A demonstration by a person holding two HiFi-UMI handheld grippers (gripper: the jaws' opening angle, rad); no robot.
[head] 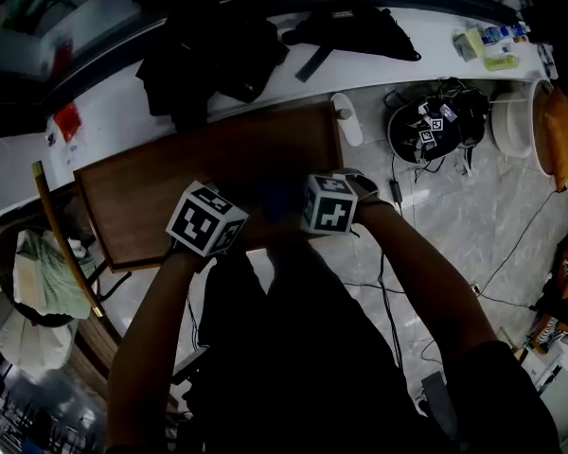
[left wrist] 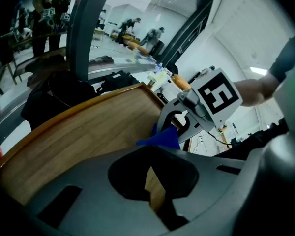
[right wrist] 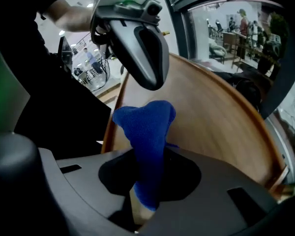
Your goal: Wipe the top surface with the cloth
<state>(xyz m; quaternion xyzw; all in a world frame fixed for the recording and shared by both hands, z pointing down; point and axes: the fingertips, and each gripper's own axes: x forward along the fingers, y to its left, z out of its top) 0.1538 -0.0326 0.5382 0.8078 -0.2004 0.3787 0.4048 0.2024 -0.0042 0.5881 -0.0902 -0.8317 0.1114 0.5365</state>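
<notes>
The wooden table top [head: 170,183] lies ahead of me, with both grippers over its near right part. My right gripper [right wrist: 147,193] is shut on a blue cloth [right wrist: 146,129], which sticks up out of the jaws in a bunched fold above the wood [right wrist: 211,112]. In the left gripper view the right gripper [left wrist: 179,124] hangs over the table's far right edge [left wrist: 88,132] with the cloth [left wrist: 162,139] under it. My left gripper [left wrist: 157,198] is shut and holds nothing. It [right wrist: 140,53] hovers just beyond the cloth. In the head view both marker cubes, left [head: 208,218] and right [head: 328,203], flank the dim cloth [head: 279,197].
Black bags [head: 208,50] lie on the white ledge behind the table. A white bottle-like thing [head: 346,119] lies off the table's right corner. On the floor to the right are a black helmet with cables [head: 435,126] and a white tub [head: 525,121]. A chair with cloths [head: 43,272] stands at left.
</notes>
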